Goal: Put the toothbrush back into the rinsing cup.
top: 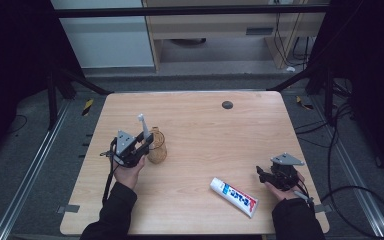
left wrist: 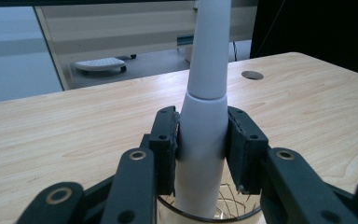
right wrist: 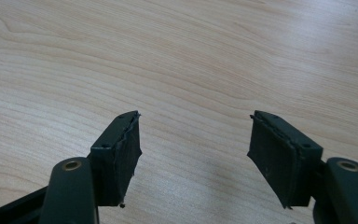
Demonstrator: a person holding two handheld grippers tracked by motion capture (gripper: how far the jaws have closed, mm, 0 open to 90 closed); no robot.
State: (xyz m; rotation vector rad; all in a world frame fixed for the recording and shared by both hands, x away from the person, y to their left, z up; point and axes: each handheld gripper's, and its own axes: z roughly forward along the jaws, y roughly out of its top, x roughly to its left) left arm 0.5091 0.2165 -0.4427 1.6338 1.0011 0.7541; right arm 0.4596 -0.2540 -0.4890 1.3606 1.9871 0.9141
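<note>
1 toothbrush (top: pixel 143 126), 1 wire cup (top: pixel 157 147), 1 toothpaste tube (top: pixel 234 196), 2 tongs.

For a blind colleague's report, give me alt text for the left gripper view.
The left gripper has its two black jaws around a white electric toothbrush that stands upright in a golden wire cup. Behind them lies a light wooden table with a round hole.

The toothpaste tube (top: pixel 234 196), lying near the front right corner of the table (top: pixel 195 120), carries blue and red printing along its white body, but the lettering is too small and blurred to read. Nothing else on the table bears any legible text, number, brand or sign in the high view or in either gripper view.
</note>
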